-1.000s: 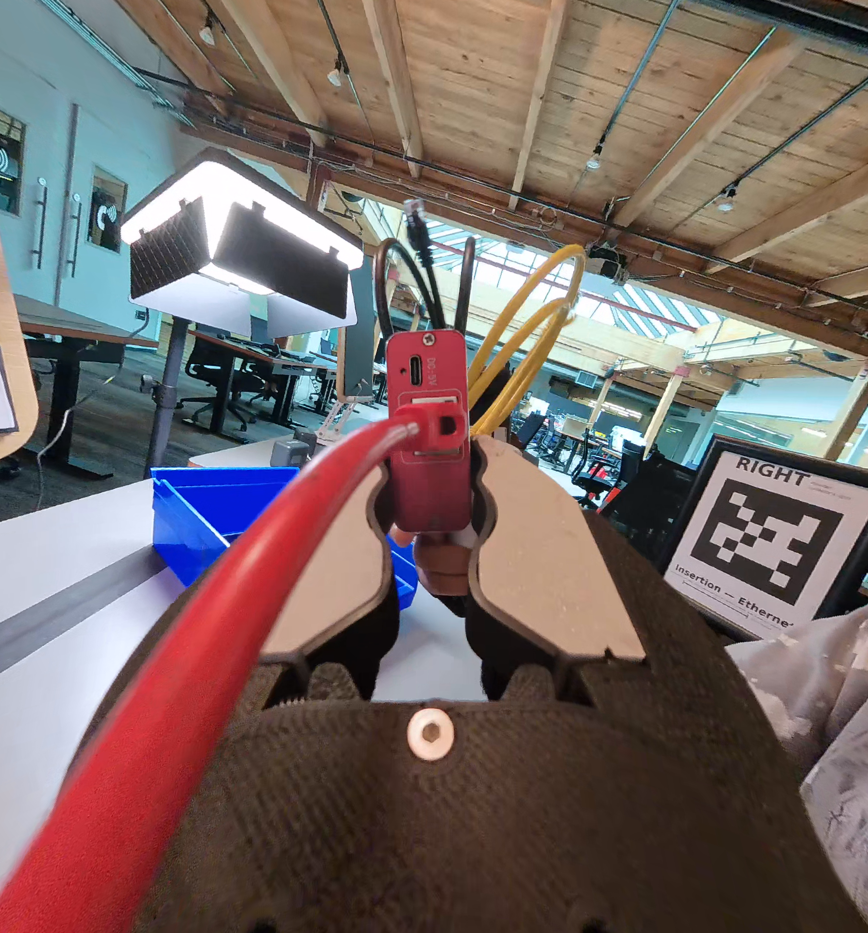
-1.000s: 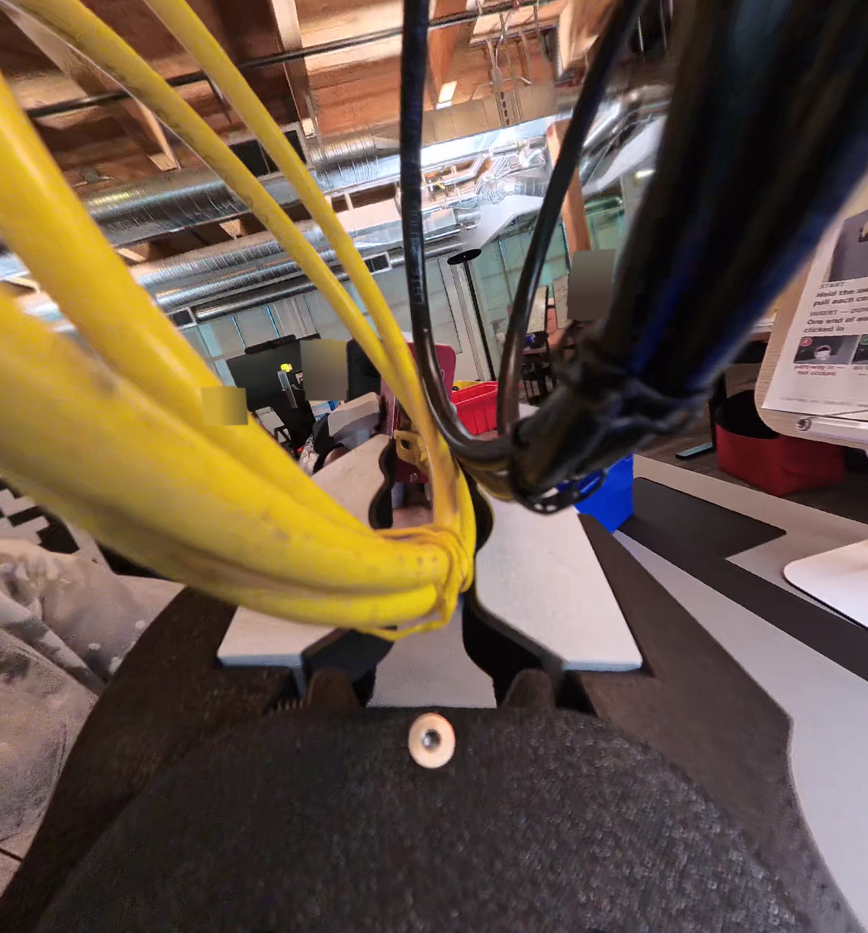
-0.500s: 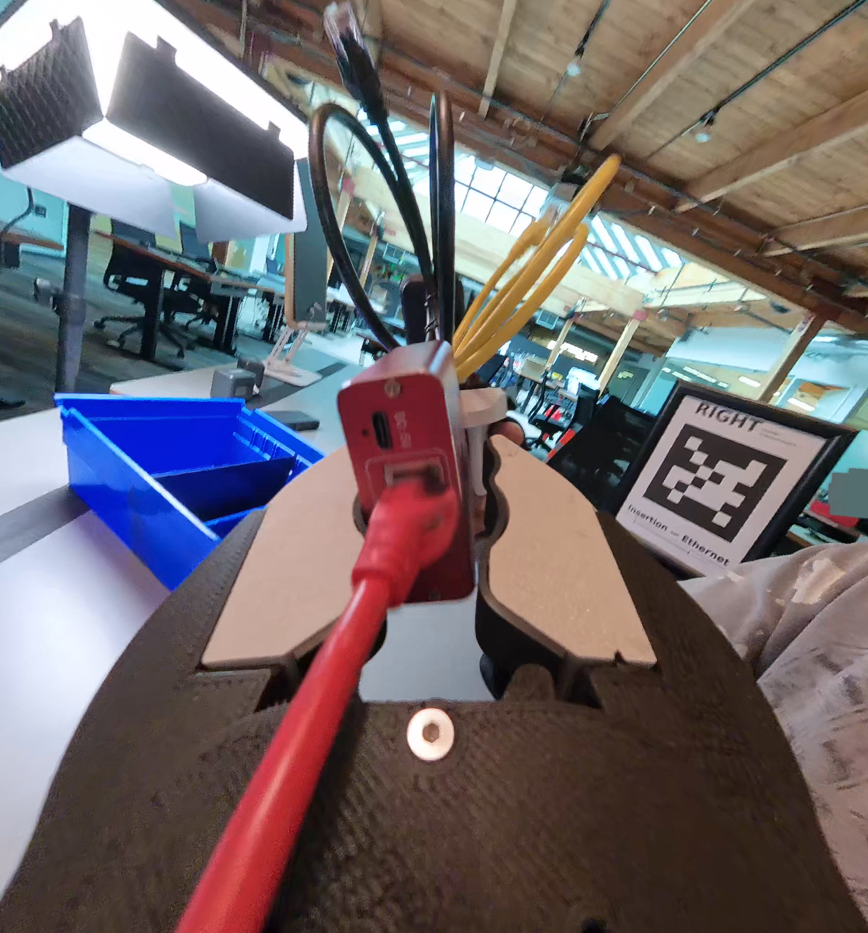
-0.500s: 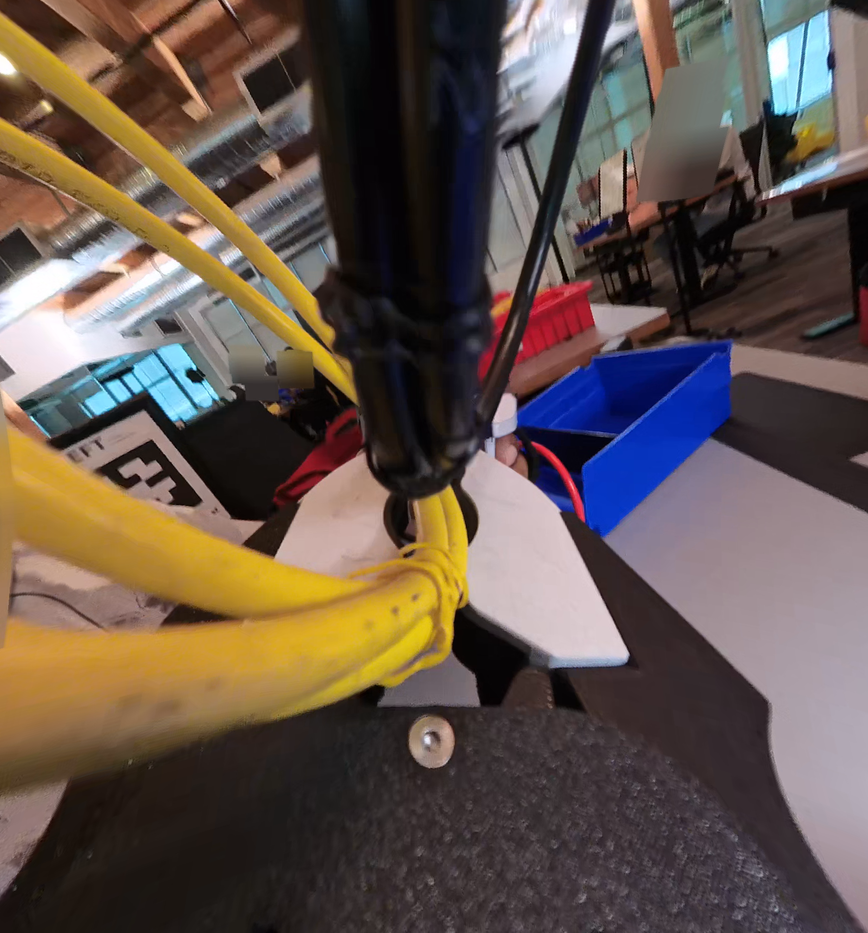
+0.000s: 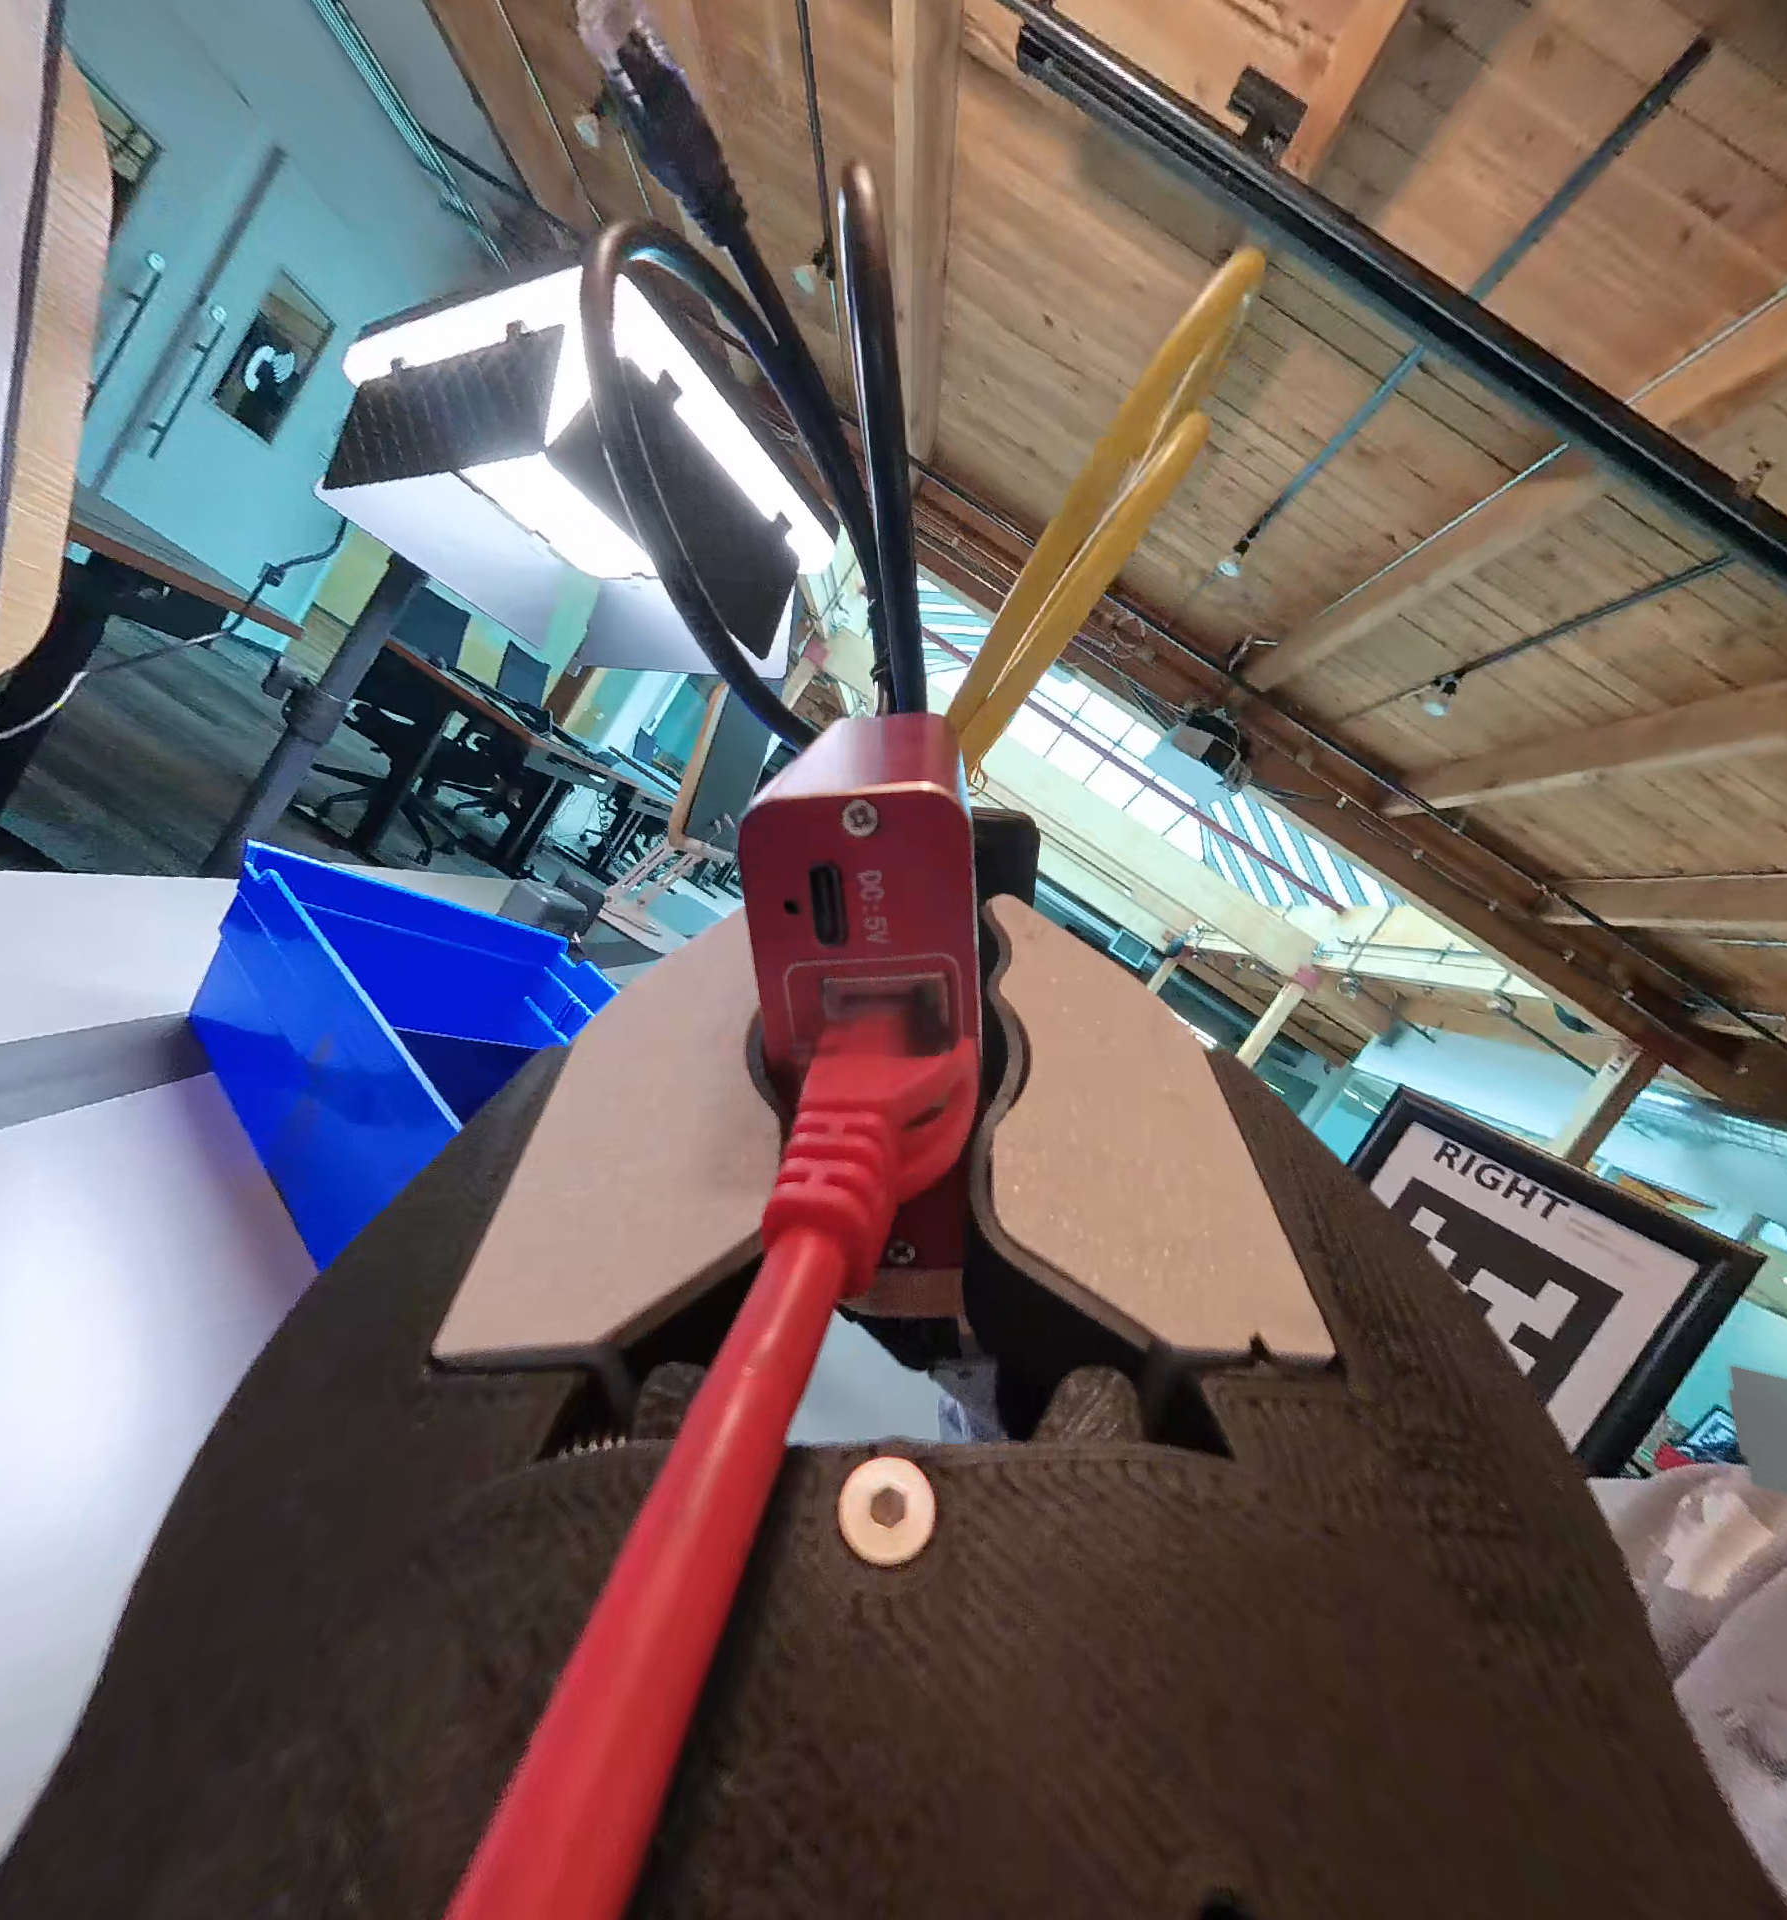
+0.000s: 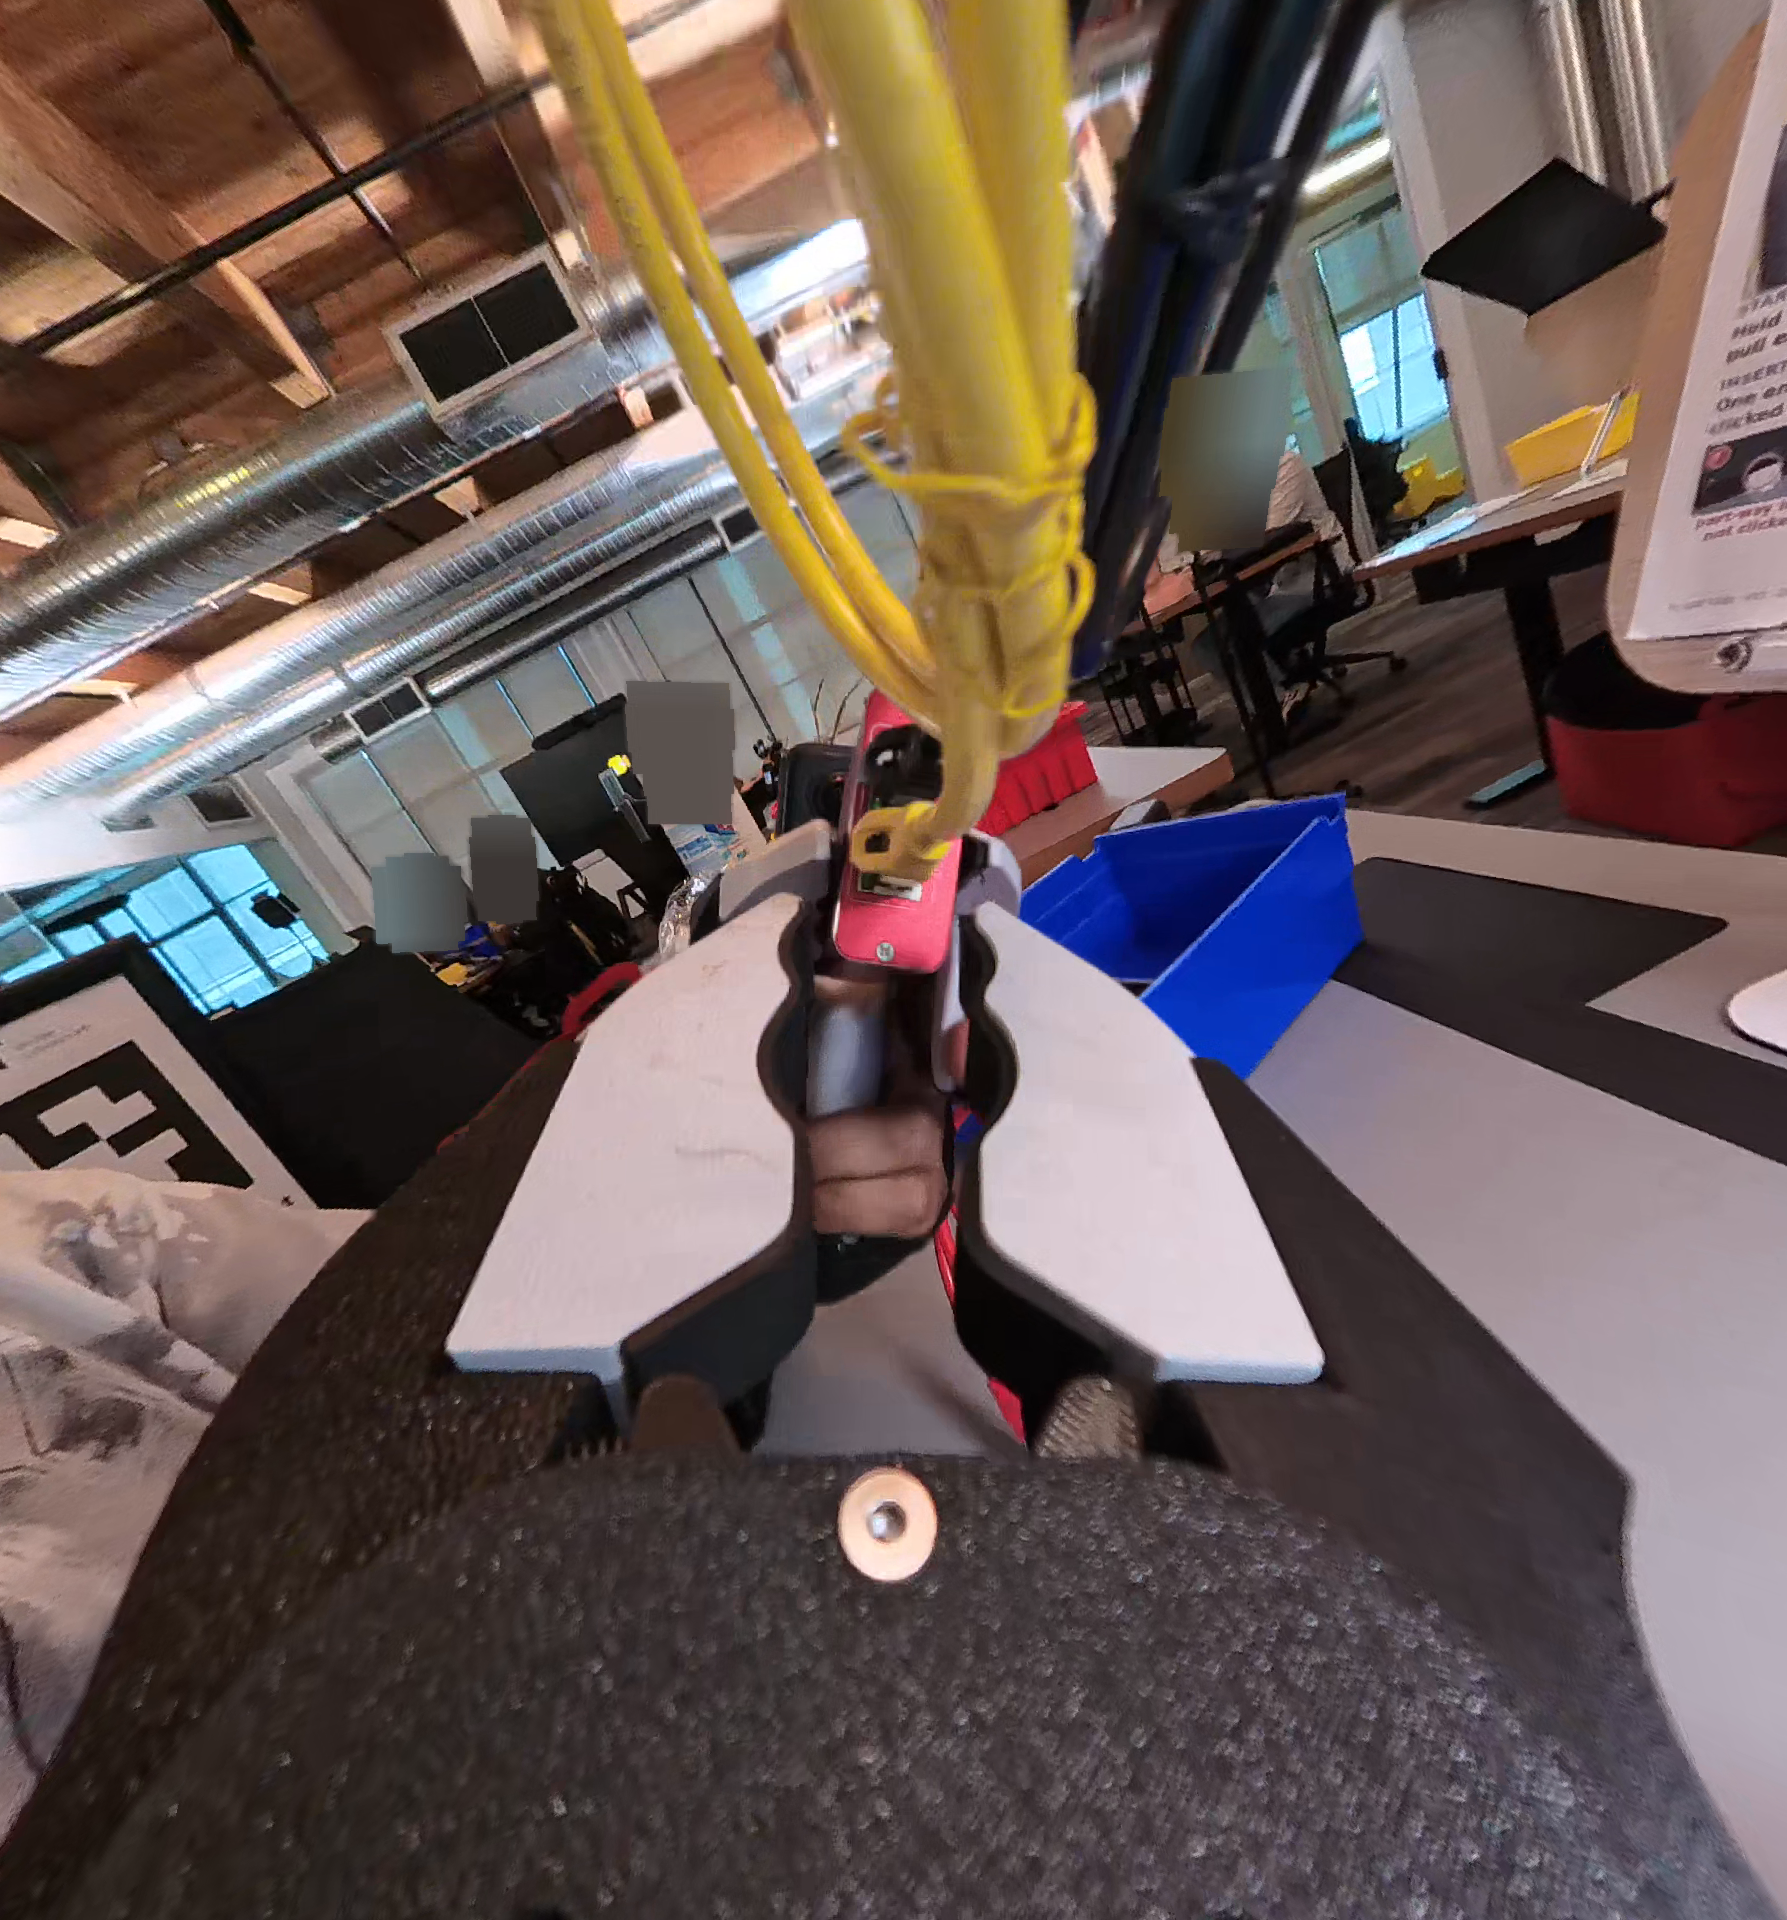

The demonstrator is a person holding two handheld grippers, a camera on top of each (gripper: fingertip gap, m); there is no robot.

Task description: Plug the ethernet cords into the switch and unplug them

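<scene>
Centre frame in the left wrist view, the left gripper (image 5: 873, 1049) clamps the small red metal switch (image 5: 861, 940), with the red ethernet cord (image 5: 754, 1382) seated in its near port. In the right wrist view the right gripper (image 6: 884, 1023) looks narrowly parted and grasps nothing, below the plugged yellow ethernet cord (image 6: 904, 836). This seems the unplugging stage; next, pinch that yellow plug's latch and pull straight out.

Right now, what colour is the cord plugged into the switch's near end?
Red: the cord enters the red switch. Clearest in the left wrist view.

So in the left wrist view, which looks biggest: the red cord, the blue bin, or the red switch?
1. Red cord, though it runs right up to the camera, so nearness inflates it.
2. Blue bin.
3. Red switch, partly hidden by the left gripper.
</scene>
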